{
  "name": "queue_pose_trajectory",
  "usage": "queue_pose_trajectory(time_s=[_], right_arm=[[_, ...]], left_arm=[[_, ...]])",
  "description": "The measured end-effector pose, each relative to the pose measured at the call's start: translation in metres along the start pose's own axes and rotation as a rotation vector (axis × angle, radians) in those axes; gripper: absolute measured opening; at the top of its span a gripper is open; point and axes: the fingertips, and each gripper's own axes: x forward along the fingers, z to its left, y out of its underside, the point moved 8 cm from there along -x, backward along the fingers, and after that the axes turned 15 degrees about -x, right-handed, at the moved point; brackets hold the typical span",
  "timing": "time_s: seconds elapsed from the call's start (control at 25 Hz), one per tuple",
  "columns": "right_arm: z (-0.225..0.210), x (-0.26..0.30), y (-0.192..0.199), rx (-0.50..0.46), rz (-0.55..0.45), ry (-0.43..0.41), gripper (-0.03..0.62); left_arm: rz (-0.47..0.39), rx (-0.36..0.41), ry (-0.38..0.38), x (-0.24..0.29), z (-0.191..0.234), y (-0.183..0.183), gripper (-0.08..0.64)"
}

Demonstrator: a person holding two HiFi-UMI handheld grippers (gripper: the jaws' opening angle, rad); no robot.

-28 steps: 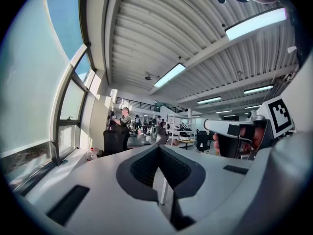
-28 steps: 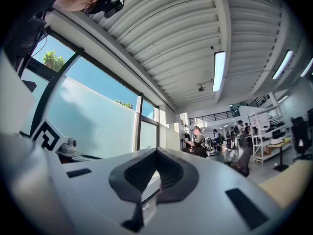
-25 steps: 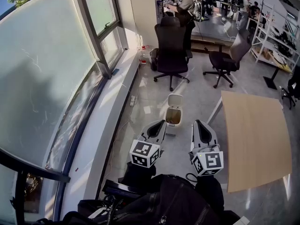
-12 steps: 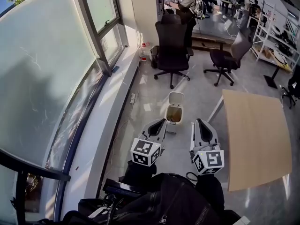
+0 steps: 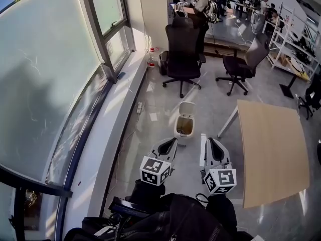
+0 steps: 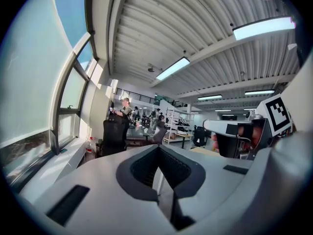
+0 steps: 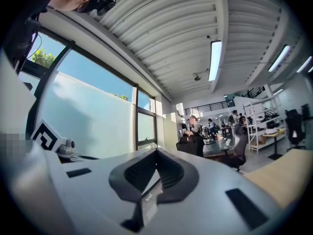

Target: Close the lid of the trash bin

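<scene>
**Spotter:** How do your jaws stand?

**Operator:** On my feed the left gripper (image 6: 157,148) has its jaws pressed together with nothing between the pads. The right gripper (image 7: 156,152) is the same, jaws together and holding nothing. Past both tips I see only the room.

**Spotter:** And the bin?

**Operator:** In the head view, the trash bin (image 5: 184,127) stands on the floor just ahead of both grippers and apart from them. Its lid (image 5: 187,108) is tipped up and back, so the mouth is open. Neither tip touches the bin or the lid.

**Spotter:** What hems you in?

**Operator:** The bin sits between the window ledge (image 5: 118,129) on my left and the wooden table (image 5: 271,149) on my right. The table's white leg (image 5: 226,123) slants down near the bin's right side without touching it. The table's long edge runs close beside my right gripper. A power strip (image 5: 139,107) lies on the floor left of the bin, by the ledge.

**Spotter:** Any free floor?

**Operator:** Yes, there is bare floor between my tips and the bin. There is more beyond it, up to the office chairs (image 5: 183,54).
</scene>
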Motion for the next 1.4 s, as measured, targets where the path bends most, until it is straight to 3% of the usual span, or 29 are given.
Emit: queue_pose_trajectory(time_s=[0.36,0.64,1.12,1.4], right_arm=[[0.035,0.007,0.015,-0.013,0.059,-0.002,0.002],[0.036,0.011,0.017,-0.022,0.083,0.018,0.002],[0.017,0.071,0.022,-0.005,0.016,-0.022,0.002],[-0.019,0.123,0.034,-0.001,0.004,-0.056,0.002]], left_arm=[[0.049,-0.043,-0.005,-0.015,0.038,0.018,0.002],[0.067,-0.06,0.016,-0.007,0.046,0.02,0.002],[0.036,-0.033,-0.056,0.019,0.077,0.001,0.002],[0.026,-0.014,-0.072,0.08,0.091,-0.017,0.002]])
